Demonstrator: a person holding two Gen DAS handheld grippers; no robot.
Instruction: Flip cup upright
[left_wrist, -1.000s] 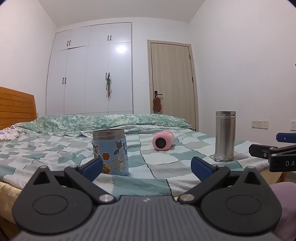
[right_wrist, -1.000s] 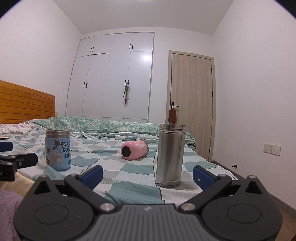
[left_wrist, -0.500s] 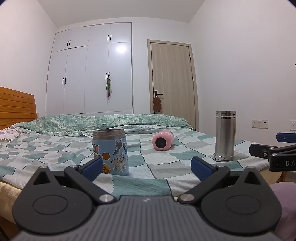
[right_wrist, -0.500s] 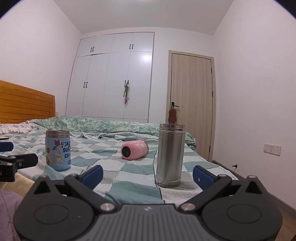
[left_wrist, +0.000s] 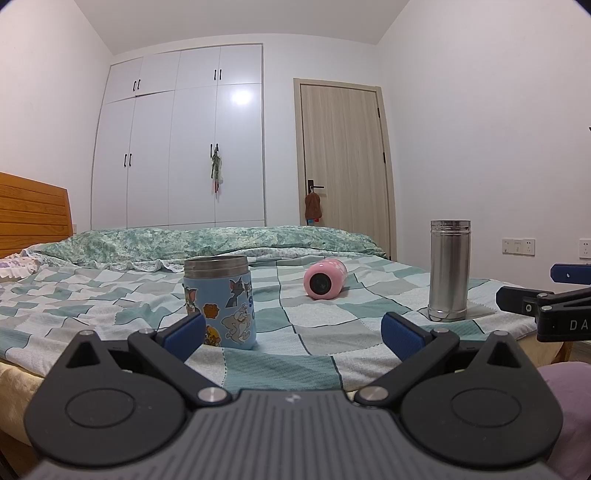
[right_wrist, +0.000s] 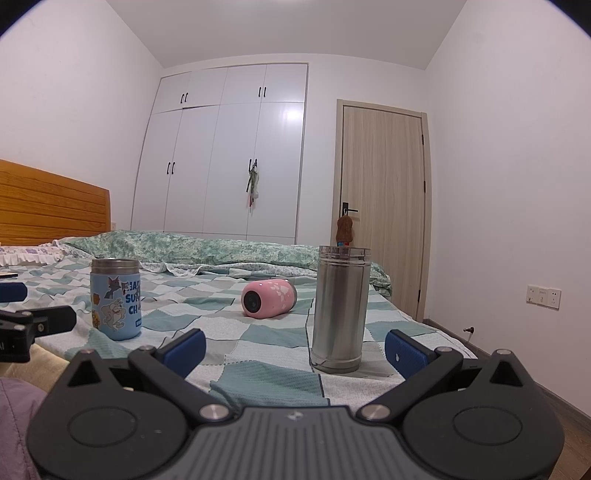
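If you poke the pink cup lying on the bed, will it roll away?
Probably a little: the round pink flower-patterned cup lies on its side, so it could roll. The soft checked bedspread would likely slow it. Its smooth-looking wall may be slippery for the right gripper.

Blue cartoon-sticker mug (left_wrist: 220, 302) and a tall steel flask (left_wrist: 449, 270) stand upright on the checkered bedspread (left_wrist: 317, 332), well apart. White wardrobe (left_wrist: 177, 147) and wooden door (left_wrist: 343, 162) behind.
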